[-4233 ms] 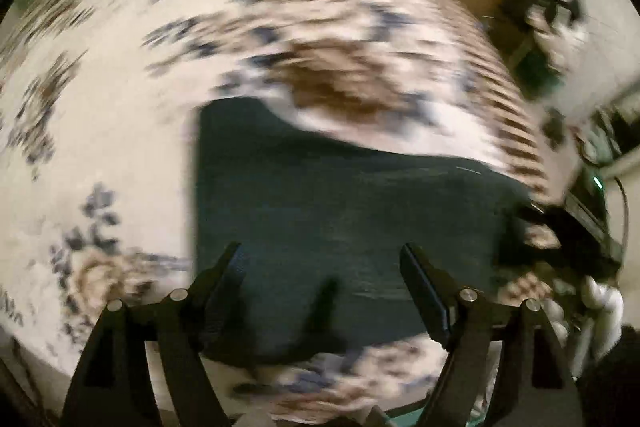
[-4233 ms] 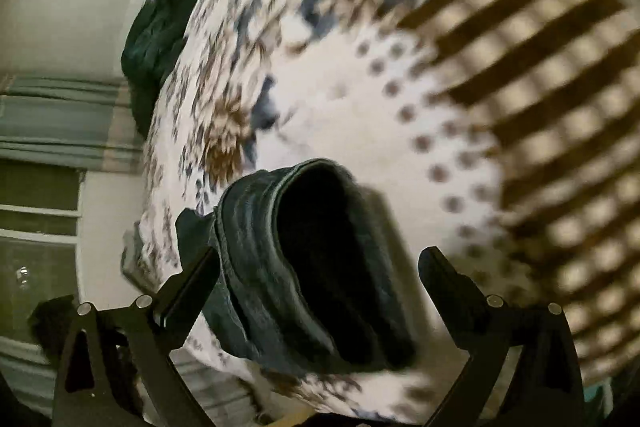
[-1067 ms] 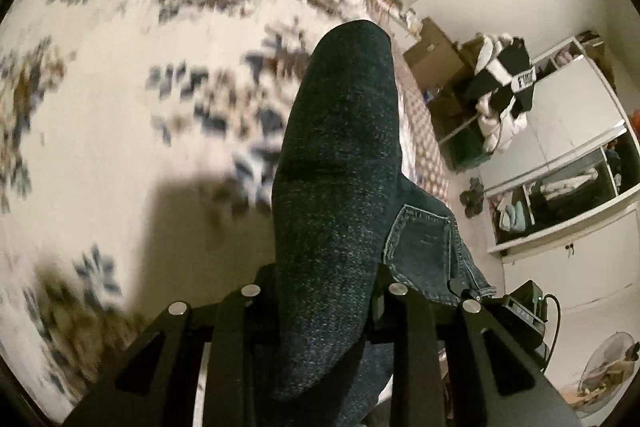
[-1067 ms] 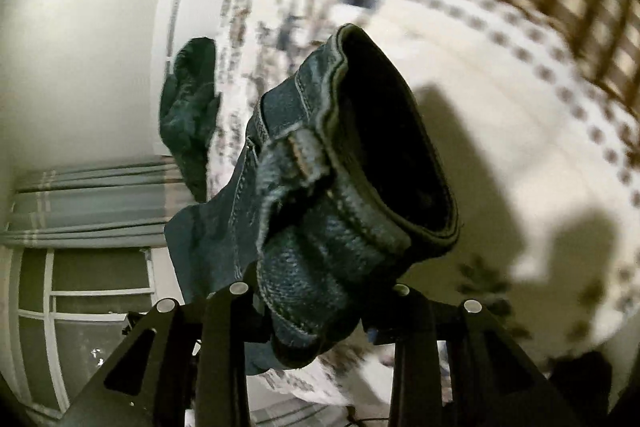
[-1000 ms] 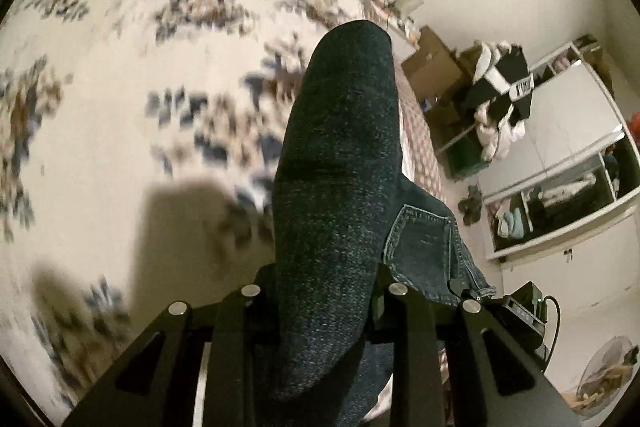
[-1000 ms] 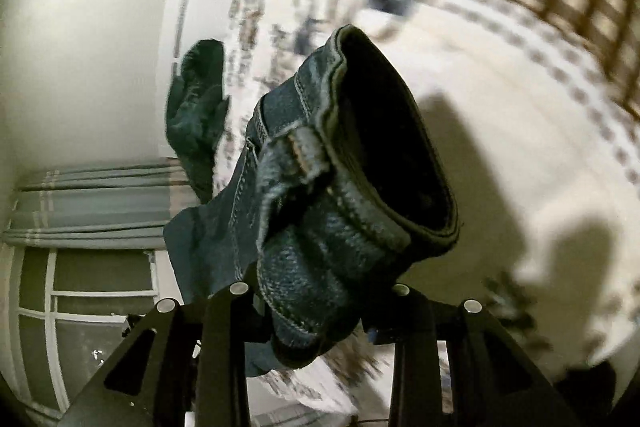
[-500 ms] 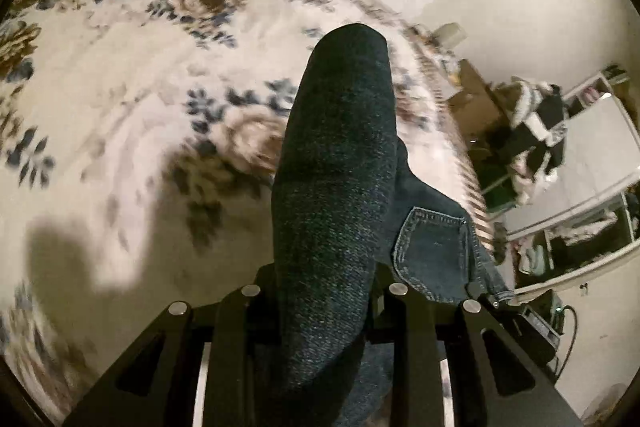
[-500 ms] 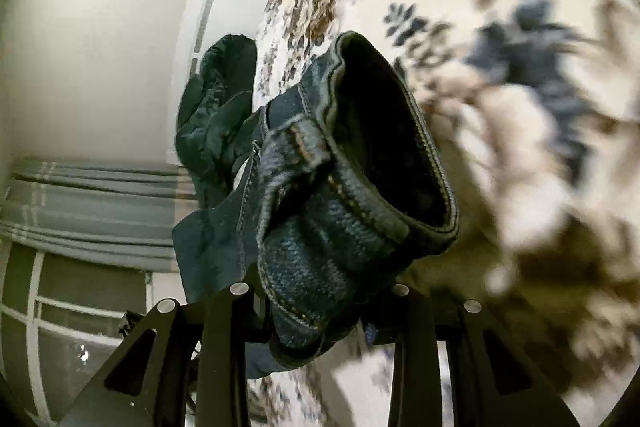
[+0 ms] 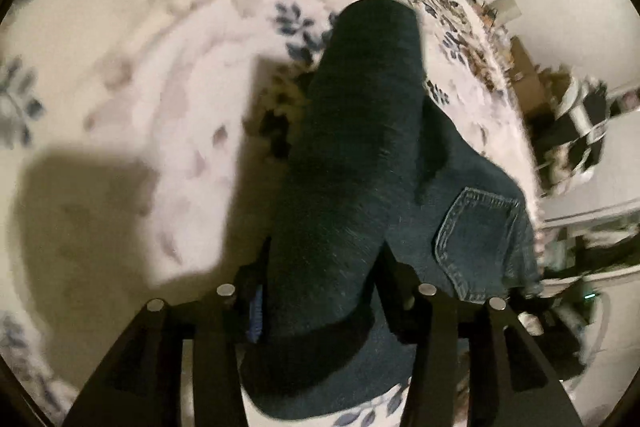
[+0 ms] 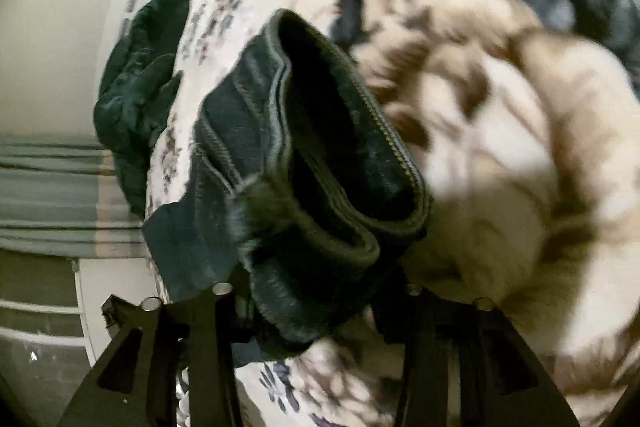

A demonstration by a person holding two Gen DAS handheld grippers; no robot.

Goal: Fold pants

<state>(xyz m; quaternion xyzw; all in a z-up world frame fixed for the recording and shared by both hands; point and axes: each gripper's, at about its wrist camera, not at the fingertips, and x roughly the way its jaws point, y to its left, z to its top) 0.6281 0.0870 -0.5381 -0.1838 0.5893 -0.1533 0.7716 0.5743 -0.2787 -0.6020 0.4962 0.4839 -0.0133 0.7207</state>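
Note:
The pants are dark blue jeans [image 9: 360, 155], folded into a thick bundle. My left gripper [image 9: 320, 291] is shut on one end of the fold; a back pocket [image 9: 476, 231] shows to its right. My right gripper [image 10: 316, 291] is shut on the waistband end of the jeans [image 10: 304, 155], where the rolled hem and stitching stand up in front of the camera. The jeans hang just above a white bedspread [image 9: 140, 87] with blue and brown flowers. The fingertips of both grippers are hidden by the denim.
A dark green garment [image 10: 136, 99] lies heaped at the far edge of the bed near the wall. Beyond the bed's right side stand boxes, clothes and white cupboards [image 9: 580, 131]. Striped curtains [image 10: 48, 187] hang at the left in the right wrist view.
Both grippers, still shut on the jeans, have carried them across the bed towards the green garment and lower to the bedspread. The denim in the right gripper has sagged and shifted.

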